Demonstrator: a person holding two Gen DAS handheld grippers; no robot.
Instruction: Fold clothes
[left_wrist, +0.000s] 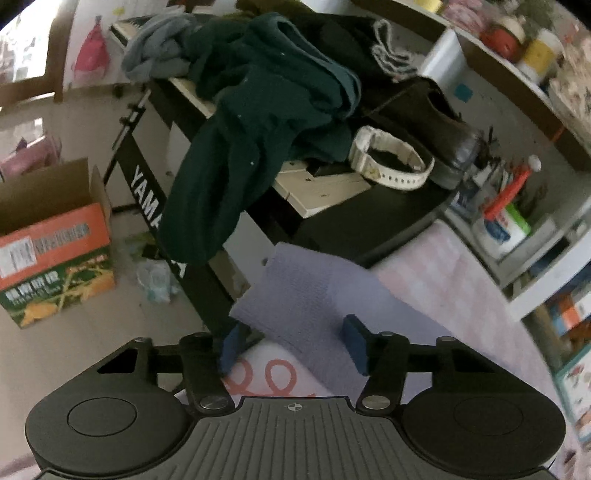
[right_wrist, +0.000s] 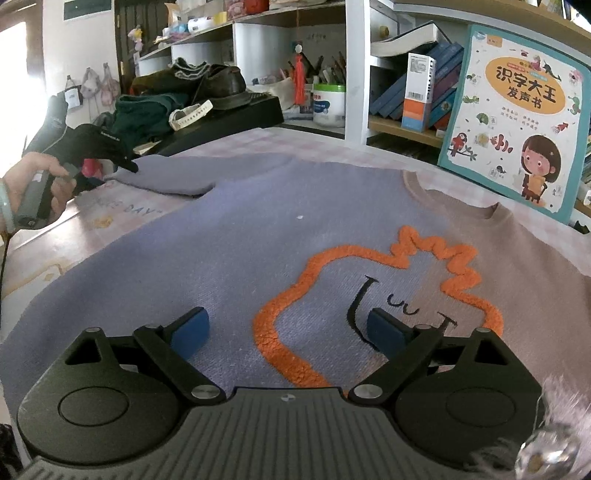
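Note:
A lavender and tan sweater with an orange fuzzy outline lies flat, front up, on the pink checked table. Its left sleeve stretches out to the side. In the left wrist view the sleeve end lies between the blue pads of my left gripper. The jaws stand partly apart and the cloth is flat, not pinched. A hand holds that left gripper at the cuff. My right gripper hovers open over the sweater's chest with nothing held.
Beyond the table edge a keyboard on its stand carries dark green clothes, a white watch and a shoe. A cardboard box sits on the floor. A children's book leans on the shelves at the back right.

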